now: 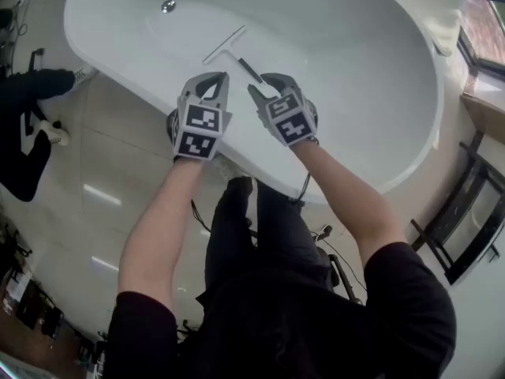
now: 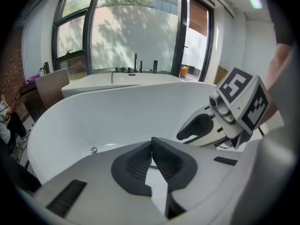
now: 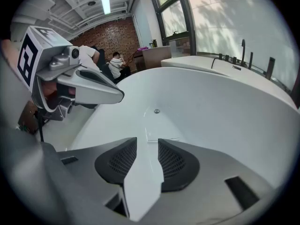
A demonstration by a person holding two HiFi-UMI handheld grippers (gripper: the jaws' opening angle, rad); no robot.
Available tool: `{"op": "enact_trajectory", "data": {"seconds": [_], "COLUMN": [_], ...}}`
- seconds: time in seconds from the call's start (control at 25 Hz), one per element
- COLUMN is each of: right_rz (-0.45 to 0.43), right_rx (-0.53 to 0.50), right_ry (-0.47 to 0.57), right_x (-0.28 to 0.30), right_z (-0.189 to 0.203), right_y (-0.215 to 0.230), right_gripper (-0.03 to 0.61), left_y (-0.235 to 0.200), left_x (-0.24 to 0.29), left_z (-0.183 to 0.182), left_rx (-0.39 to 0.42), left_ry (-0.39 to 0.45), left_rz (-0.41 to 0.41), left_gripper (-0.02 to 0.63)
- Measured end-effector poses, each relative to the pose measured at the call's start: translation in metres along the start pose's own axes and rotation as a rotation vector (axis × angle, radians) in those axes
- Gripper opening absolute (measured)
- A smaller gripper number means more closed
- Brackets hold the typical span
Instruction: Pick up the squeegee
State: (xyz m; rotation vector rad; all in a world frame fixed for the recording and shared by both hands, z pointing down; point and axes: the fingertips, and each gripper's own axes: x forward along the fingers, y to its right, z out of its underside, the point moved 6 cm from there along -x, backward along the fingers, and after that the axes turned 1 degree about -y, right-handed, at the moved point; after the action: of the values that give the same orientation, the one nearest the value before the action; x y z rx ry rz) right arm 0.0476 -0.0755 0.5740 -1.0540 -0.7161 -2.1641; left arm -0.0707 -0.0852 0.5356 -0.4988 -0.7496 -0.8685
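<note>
The squeegee (image 1: 230, 48) lies on the bottom of the white bathtub (image 1: 379, 93), its pale blade crosswise and its dark handle pointing back toward me. My right gripper (image 1: 266, 86) hovers just over the handle's near end, jaws apart and empty. In the right gripper view the gripper (image 3: 147, 149) points into the tub, and the blade (image 3: 162, 138) shows faintly beyond its tips. My left gripper (image 1: 222, 78) hangs beside it to the left, over the tub's near side. In the left gripper view its jaws (image 2: 151, 143) meet at the tips with nothing between them.
The tub's drain (image 1: 168, 6) sits at the far left end. A person in black (image 1: 28, 125) stands on the tiled floor at the left. A black rack (image 1: 465, 219) stands at the right. Faucets (image 2: 136, 65) rise on the ledge behind the tub.
</note>
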Motion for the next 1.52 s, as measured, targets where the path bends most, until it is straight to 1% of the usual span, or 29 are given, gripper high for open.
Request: {"op": "enact_trajectory", "data": {"seconds": [0.2,0.4,0.52,0.6,0.8,0.96,1.08,1.32,1.52], "right_rz": [0.014,0.025,0.013,0.009,0.012,0.033,0.020,0.002,0.026], "right_rx": [-0.009,-0.019,-0.026,-0.034,-0.046,-0.071,-0.085,-0.086,-0.086], "right_ry": [-0.039,-0.114,-0.146,-0.162,-0.195,-0.228,-0.235,-0.247,-0.254], "right_x": [0.091,0.177,0.225,0.250,0.301,0.332,0.348,0.374,0.384], "right_z": [0.023,0.055,0.076,0.086,0.118,0.145,0.144,0.158,0.161], "right_y": [0.055,0.090,0.098,0.104,0.121,0.128,0.132,0.124,0.129], "right_gripper": [0.146,0.146,0.146,0.146,0.146,0.146,0.146,0.146,0.146], "left_y": [-0.030,-0.052,-0.060,-0.065,-0.072,-0.072,-0.075,-0.071,-0.071], "left_x": [0.097,0.177,0.210,0.227,0.274,0.300,0.313,0.319,0.320], "left_z": [0.011,0.036,0.060,0.071,0.085,0.111,0.120,0.136,0.141], "left_rx": [-0.006,0.008,0.012,0.008,0.001,0.007,0.025,0.038,0.020], "left_ry": [-0.027,-0.075,-0.133,-0.162,-0.184,-0.237,-0.266,-0.281,-0.281], "left_rz": [-0.021,-0.011,-0.003,-0.015,-0.026,-0.021,-0.010,-0.007,-0.018], "left_gripper": [0.002,0.002,0.002,0.002,0.002,0.002,0.002,0.002,0.002]}}
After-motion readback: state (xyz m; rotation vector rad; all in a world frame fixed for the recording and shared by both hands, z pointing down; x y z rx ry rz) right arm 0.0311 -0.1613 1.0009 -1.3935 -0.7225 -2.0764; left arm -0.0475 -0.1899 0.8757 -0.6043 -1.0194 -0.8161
